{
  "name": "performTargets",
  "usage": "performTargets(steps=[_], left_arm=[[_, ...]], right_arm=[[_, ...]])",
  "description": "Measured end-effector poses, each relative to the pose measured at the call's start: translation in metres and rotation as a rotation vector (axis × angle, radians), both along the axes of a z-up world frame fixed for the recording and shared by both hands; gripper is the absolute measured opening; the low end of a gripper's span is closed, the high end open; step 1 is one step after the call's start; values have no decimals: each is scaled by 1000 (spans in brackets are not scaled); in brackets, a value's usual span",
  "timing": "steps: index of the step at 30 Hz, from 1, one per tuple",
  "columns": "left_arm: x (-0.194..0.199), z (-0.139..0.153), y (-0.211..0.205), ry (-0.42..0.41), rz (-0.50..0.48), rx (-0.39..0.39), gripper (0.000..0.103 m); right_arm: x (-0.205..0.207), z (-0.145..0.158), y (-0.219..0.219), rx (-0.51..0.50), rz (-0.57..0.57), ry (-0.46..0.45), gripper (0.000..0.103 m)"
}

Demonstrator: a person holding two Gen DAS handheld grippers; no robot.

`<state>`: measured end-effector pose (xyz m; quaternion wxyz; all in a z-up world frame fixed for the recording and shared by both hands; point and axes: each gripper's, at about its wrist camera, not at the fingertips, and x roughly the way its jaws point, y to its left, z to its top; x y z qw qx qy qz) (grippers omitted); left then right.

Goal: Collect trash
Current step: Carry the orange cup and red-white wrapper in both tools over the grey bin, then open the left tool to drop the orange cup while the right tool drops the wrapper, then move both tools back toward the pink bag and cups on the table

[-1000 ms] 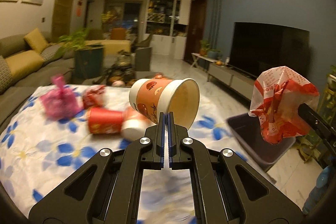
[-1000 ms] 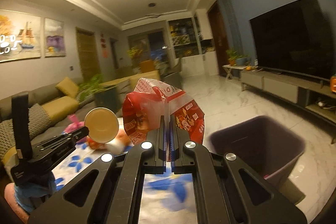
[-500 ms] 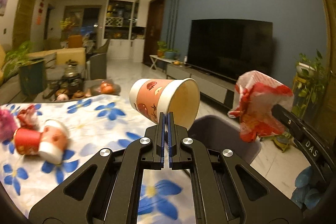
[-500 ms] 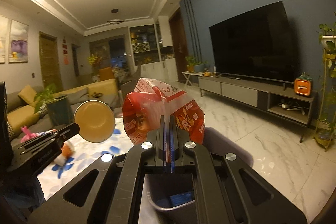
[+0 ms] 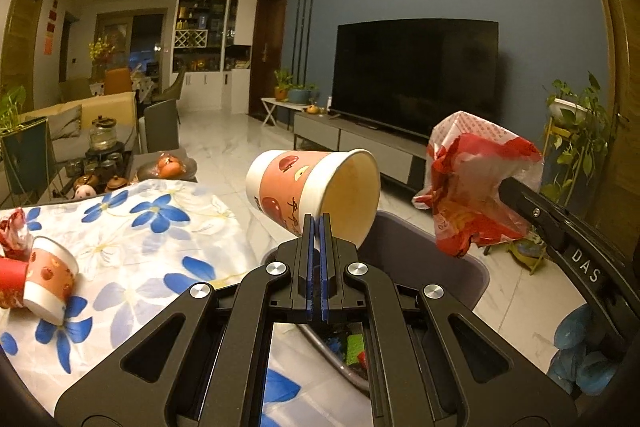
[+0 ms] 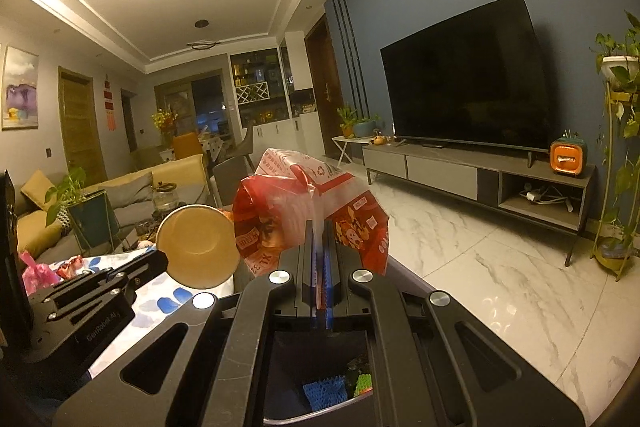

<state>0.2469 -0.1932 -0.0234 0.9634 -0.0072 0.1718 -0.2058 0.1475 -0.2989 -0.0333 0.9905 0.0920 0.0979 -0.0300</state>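
My left gripper (image 5: pixel 316 223) is shut on the rim of a paper cup (image 5: pixel 304 193) printed with red apples, held on its side over the near rim of a dark trash bin (image 5: pixel 476 267). The same cup (image 6: pixel 196 251) shows its open mouth in the right wrist view. My right gripper (image 6: pixel 318 227) is shut on a crumpled red and white plastic bag (image 6: pixel 304 215), also above the bin (image 6: pixel 408 287). In the left wrist view that bag (image 5: pixel 472 183) hangs at the right, over the bin's far side. Coloured scraps lie inside the bin.
A table with a blue-flower cloth (image 5: pixel 132 235) lies left of the bin, with another apple cup (image 5: pixel 48 279) and a red cup on their sides. A pink bag (image 6: pixel 34 273) sits further back. TV stand (image 6: pixel 480 179), plant stand (image 6: pixel 616 155) and marble floor surround.
Both grippers swung right from over the table to above the bin, keeping hold of the cup and the bag. The bin's inside now shows below the fingers.
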Motion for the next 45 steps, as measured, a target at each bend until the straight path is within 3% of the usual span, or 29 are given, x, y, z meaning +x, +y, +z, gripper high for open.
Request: performTargets(steps=[19, 20, 22, 25, 26, 30, 31, 35, 39, 45], left_arm=[[18, -12, -21, 10, -43, 3, 2], [19, -13, -22, 13, -52, -3, 2], [22, -16, -23, 20, -75, -11, 2], [22, -17, -25, 16, -93, -7, 4], [23, -18, -25, 14, -84, 3, 7], [28, -23, -13, 41, -47, -22, 54], [28, -23, -8, 45, -36, -35, 60], [24, -25, 6, 47, 7, -24, 73], [13, -26, 23, 37, 75, -18, 87], [-7, -27, 60, 24, 207, 7, 92]], right_arm=[[5, -2, -1, 25, -15, 5, 4], [6, -2, -1, 27, -16, 9, 7], [7, -2, 0, 34, -12, 10, 22], [8, -4, -2, 34, -20, 21, 25], [8, -4, -2, 39, -21, 26, 25], [5, -4, -1, 42, -31, 30, 27], [4, -4, 1, 40, -33, 31, 30], [-3, -4, 7, 37, -41, 25, 52], [-8, -5, 11, 41, -33, 26, 63], [-15, -7, 28, 26, -14, 32, 74]])
